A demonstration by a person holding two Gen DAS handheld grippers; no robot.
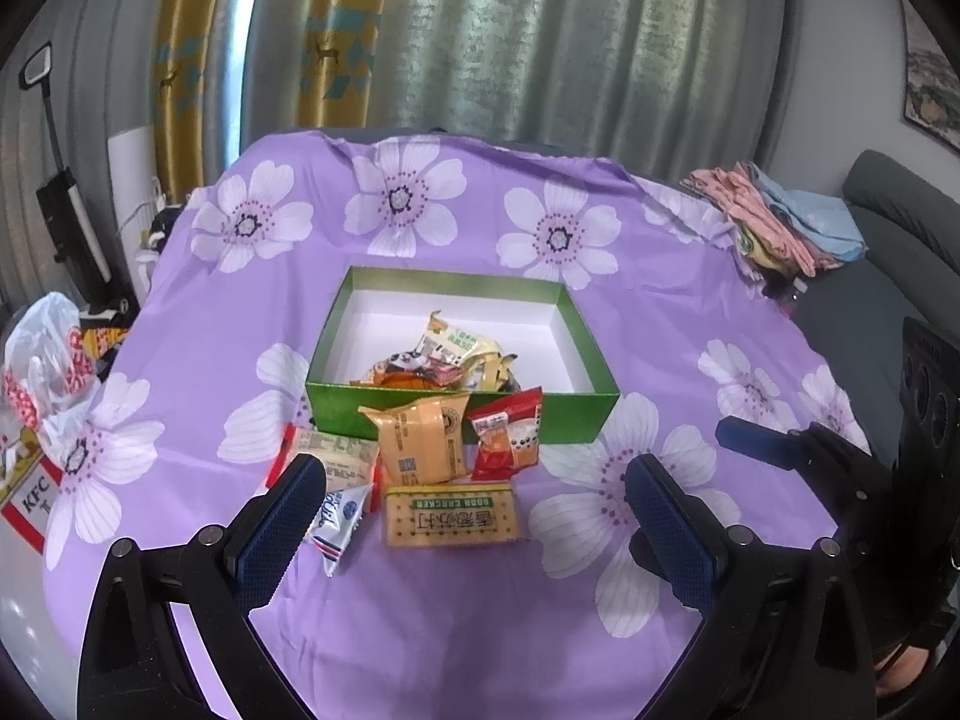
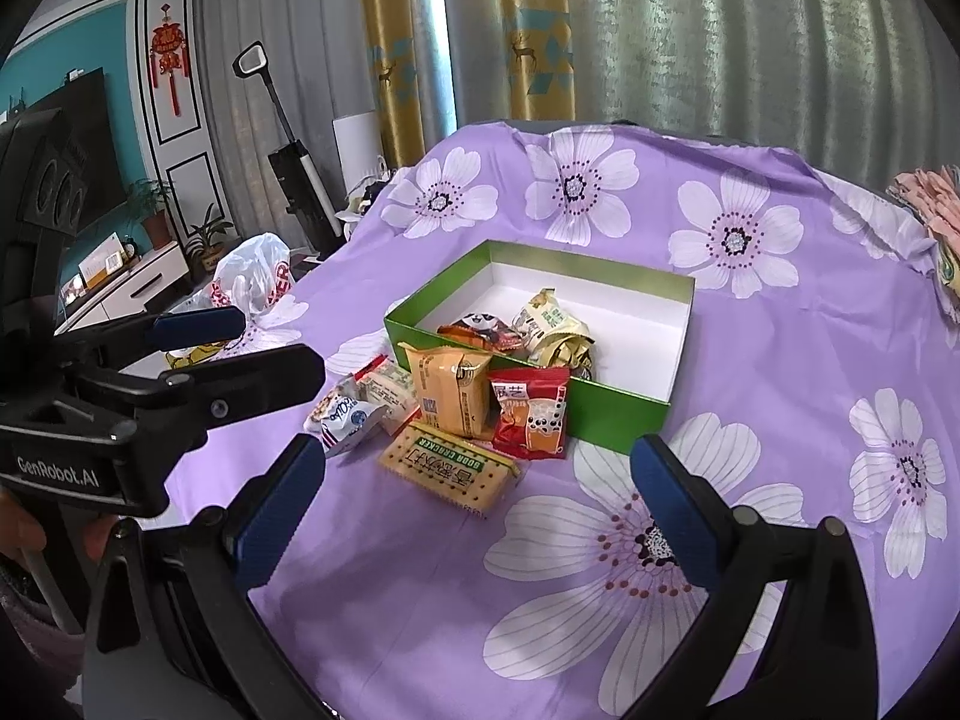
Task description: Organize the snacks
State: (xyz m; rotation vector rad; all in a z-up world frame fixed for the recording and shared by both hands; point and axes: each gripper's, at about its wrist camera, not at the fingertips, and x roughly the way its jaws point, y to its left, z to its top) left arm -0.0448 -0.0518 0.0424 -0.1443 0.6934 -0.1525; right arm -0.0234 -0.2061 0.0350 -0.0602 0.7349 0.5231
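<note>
Snacks (image 1: pixel 447 468) heaped against green box (image 1: pixel 576 420); left gripper (image 1: pixel 474 516), right gripper (image 2: pixel 477 498) spread apart, empty.

Black plastic left gripper (image 1: pixel 474 525), textured blue pads (image 1: pixel 279 531), round silver screws, white lettering (GenRobot.AI) on its side

Flowered purple cloth (image 1: pixel 456 588) carries green box (image 1: pixel 456 414), loose snack packets (image 1: pixel 450 519).
</note>
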